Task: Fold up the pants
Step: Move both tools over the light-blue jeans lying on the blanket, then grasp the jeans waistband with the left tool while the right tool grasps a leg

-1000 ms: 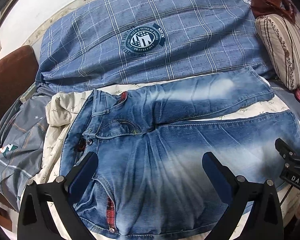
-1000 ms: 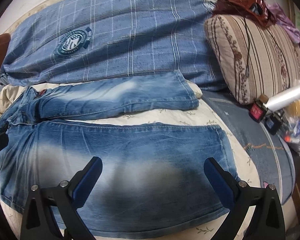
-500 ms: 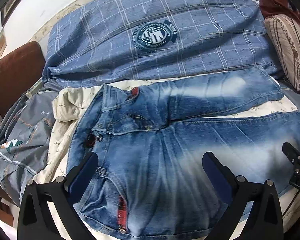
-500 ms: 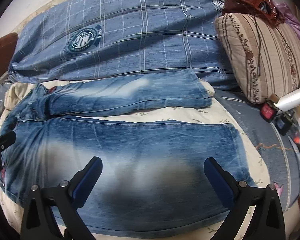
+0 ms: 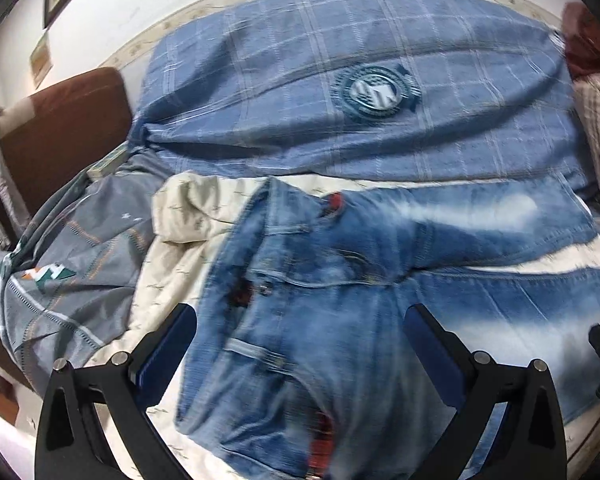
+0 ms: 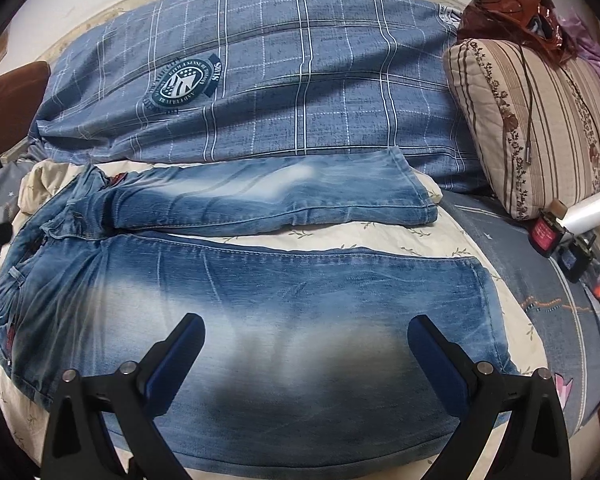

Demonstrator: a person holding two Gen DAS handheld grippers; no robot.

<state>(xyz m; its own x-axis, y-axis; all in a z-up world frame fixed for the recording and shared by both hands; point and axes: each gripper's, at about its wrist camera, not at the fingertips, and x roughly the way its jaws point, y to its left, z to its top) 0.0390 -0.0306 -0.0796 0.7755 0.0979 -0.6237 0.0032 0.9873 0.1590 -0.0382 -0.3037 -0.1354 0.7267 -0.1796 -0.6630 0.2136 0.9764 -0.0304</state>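
Faded blue denim pants (image 6: 236, 304) are lying spread flat on a bed, on a cream sheet with a small leaf print (image 6: 380, 236). Both legs are stretching toward the right side of the right wrist view, the waistband sitting at the left; the farther leg is resting just in front of a blue plaid quilt with a round dark badge (image 6: 284, 72), and the nearer leg is running under the right hand-held gripper (image 6: 306, 354). That gripper is hovering over the nearer leg with its two blue-padded fingers spread wide apart and holding nothing.

In the left wrist view, which is blurred, the left hand-held gripper (image 5: 300, 344) is hanging above the waistband and pocket area of the pants (image 5: 320, 312), its fingers likewise wide apart and gripping nothing. A grey patterned cover (image 5: 72, 280) is bunching up to the left of the pants, beside a brown headboard or chair back (image 5: 60, 132).

At the right of the bed, a striped floral pillow (image 6: 540, 128) is leaning beside the quilt, with a reddish-brown bag (image 6: 512, 8) sitting on top of it. A small red-labelled bottle (image 6: 546, 232) and a clear plastic roll (image 6: 592, 208) are lying just below the pillow.
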